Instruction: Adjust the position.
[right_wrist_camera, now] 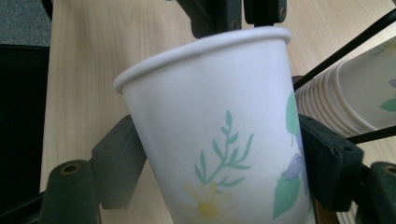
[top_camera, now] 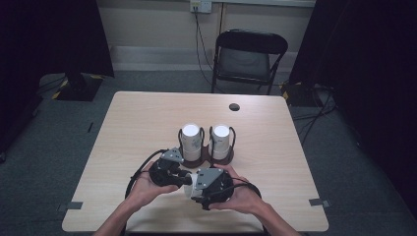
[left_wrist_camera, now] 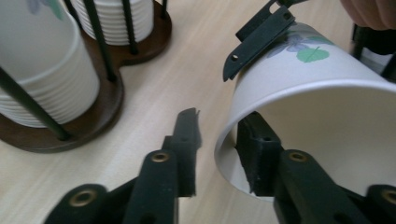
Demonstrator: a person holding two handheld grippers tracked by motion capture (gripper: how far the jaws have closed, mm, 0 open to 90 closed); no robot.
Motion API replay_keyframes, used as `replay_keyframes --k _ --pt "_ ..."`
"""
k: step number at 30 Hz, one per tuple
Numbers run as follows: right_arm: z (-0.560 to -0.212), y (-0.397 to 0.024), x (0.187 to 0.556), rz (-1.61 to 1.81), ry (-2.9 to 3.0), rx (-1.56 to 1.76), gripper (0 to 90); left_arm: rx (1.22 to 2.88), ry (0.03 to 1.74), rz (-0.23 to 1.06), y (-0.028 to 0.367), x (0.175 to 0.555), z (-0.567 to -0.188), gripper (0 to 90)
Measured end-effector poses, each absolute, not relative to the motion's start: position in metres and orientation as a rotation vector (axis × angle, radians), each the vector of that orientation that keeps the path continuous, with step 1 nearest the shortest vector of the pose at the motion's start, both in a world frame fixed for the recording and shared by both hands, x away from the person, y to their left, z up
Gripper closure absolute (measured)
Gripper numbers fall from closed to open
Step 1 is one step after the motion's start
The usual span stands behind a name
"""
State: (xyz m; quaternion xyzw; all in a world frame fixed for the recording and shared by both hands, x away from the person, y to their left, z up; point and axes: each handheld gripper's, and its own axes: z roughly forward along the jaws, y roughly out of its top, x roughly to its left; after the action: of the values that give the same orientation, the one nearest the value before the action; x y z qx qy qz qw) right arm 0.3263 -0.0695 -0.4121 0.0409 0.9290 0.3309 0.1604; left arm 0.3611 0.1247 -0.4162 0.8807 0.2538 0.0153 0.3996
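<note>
We count two grippers, both held low near the table's point(top_camera: 137, 118) near edge, one in each hand. The right gripper point(right_wrist_camera: 219, 154) is clamped across the body of one loose paper cup point(right_wrist_camera: 219, 126), its two jaws pressing the cup's sides; the cup is white with a printed green sprig, a yellow daisy and a purple flower. In the high view that same cup point(top_camera: 188, 189) shows as a small white patch between the two grippers. The left gripper point(left_wrist_camera: 219, 140) has its jaws apart, one inside the cup's mouth and one outside, so that the cup's rim point(left_wrist_camera: 224, 140) sits between them; we cannot tell whether the inner jaw touches the wall. In the left gripper view the right gripper's jaw lies against the cup's outside. Just beyond the grippers, towards the middle of the table, stands one dark wooden holder point(top_camera: 206, 156) with two bays fenced by thin black rods, and each bay carries one stack of nested white cups: the left stack point(top_camera: 191, 140) and the right stack point(top_camera: 220, 139), two stacks in all. We see one dark round cable hole point(top_camera: 234, 106) near the table's far edge, and one black folding chair point(top_camera: 248, 59) beyond it.
</note>
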Motion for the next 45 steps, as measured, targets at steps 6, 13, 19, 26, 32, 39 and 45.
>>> replay_keyframes --k 6,13,19,26,32,39,45 --pt "-0.413 -0.074 0.330 0.986 2.644 0.173 24.3 2.207 0.663 0.071 0.127 0.360 -0.416 65.5" --pt "-0.412 -0.081 0.331 1.038 2.614 0.242 25.4 2.159 0.702 0.107 0.131 0.358 -0.416 60.3" --pt "-0.413 -0.086 0.333 1.071 2.607 0.283 25.8 2.147 0.733 0.117 0.134 0.360 -0.416 51.3" --pt "-0.415 -0.089 0.335 1.102 2.604 0.342 26.1 2.129 0.772 0.113 0.137 0.362 -0.418 45.9" --pt "-0.415 -0.092 0.337 1.134 2.592 0.379 26.3 2.098 0.785 0.116 0.140 0.361 -0.417 43.8" --pt "-0.414 -0.094 0.339 1.153 2.582 0.409 26.5 2.081 0.793 0.136 0.143 0.361 -0.415 43.1" --pt "-0.417 -0.097 0.339 1.166 2.570 0.454 26.5 2.051 0.805 0.170 0.145 0.359 -0.414 42.2"
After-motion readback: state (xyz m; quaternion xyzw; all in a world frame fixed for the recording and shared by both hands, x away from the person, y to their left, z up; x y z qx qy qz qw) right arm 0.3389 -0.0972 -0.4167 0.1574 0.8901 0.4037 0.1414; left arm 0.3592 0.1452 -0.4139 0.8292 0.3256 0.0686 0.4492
